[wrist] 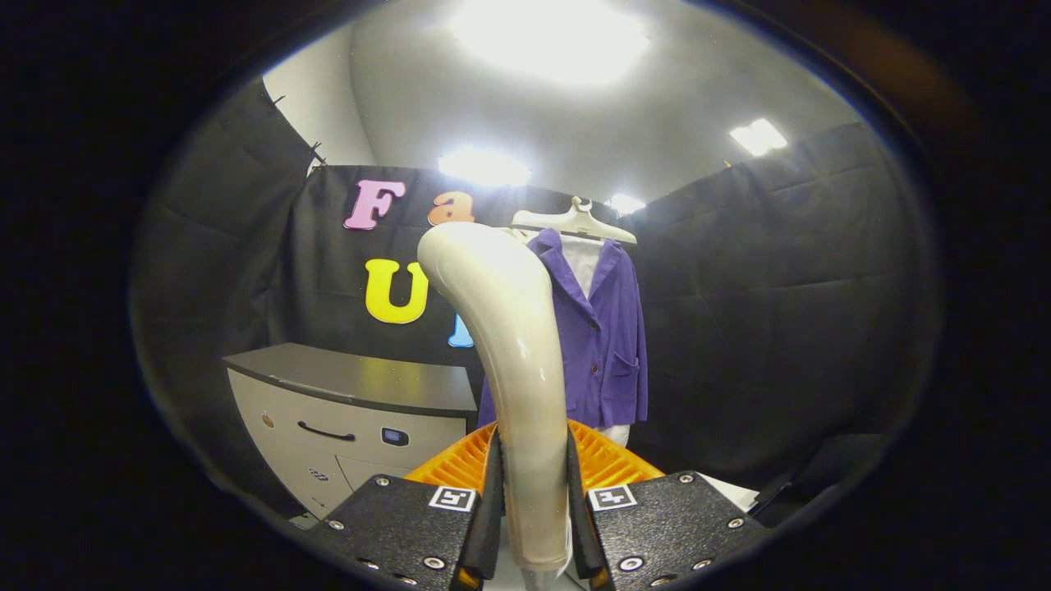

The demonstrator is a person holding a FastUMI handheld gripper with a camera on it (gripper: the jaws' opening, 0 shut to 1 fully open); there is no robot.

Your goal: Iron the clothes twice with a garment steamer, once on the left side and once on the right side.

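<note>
The garment steamer handle is glossy cream. The jacket is purple over a white shirt, on a pale cream hanger. The basket is orange, ribbed. The cabinet is light grey with a darker grey top.

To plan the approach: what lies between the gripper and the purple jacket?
In the gripper view, only the cream plastic steamer held by the gripper and an orange ribbed part precede the purple jacket.

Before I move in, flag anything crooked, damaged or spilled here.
Nothing stands out. The purple jacket hangs straight on its hanger beyond the claw, which is shut on the steamer handle. The cabinet looks intact.
</note>
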